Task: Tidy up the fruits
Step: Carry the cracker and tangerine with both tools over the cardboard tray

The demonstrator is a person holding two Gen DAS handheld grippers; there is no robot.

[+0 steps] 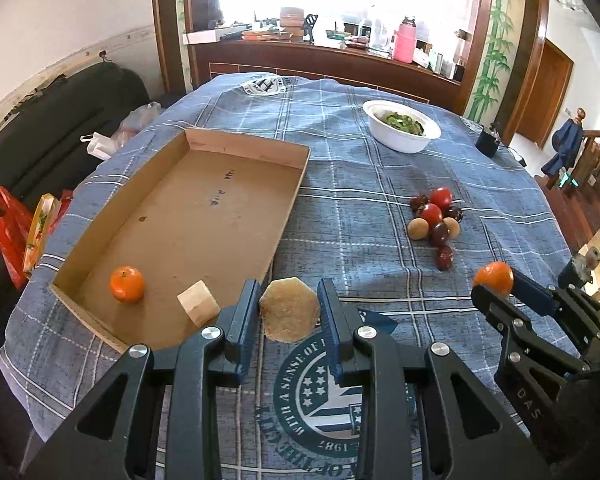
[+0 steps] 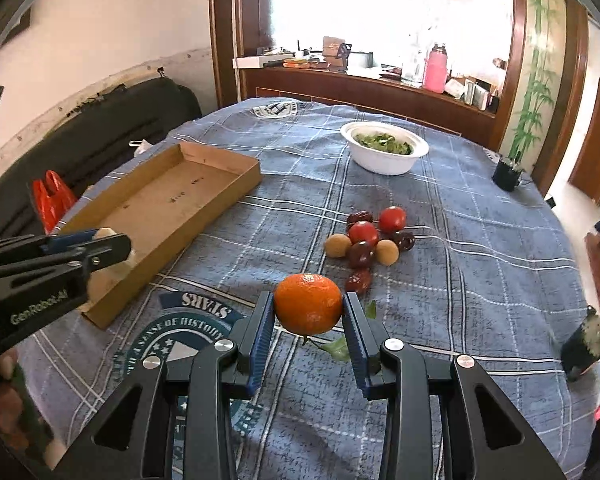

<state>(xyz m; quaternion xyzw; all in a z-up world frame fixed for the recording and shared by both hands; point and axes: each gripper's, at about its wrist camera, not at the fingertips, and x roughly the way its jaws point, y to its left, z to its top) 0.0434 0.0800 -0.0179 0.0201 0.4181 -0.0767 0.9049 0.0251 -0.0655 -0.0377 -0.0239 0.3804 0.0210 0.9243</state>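
Note:
My left gripper [image 1: 290, 308] is shut on a pale tan faceted fruit chunk [image 1: 289, 309], just right of the cardboard tray's [image 1: 188, 208] near corner. In the tray lie a mandarin [image 1: 127, 283] and a pale cube-shaped chunk [image 1: 198, 307]. My right gripper [image 2: 308, 316] is shut on a second mandarin [image 2: 308, 303], held above the blue checked tablecloth. Beyond it is a pile of small fruits [image 2: 370, 240]: red tomatoes, dark red dates and tan round ones. In the left wrist view the right gripper [image 1: 496, 286] shows at the right edge with its mandarin [image 1: 493, 277].
A white bowl [image 2: 384, 160] of greens stands at the back of the table. A green leaf [image 2: 340, 348] lies on the cloth under the held mandarin. A small black pot [image 2: 506, 176] sits far right. A red plastic bag [image 1: 4, 224] and a dark sofa [image 1: 60, 120] are left of the table.

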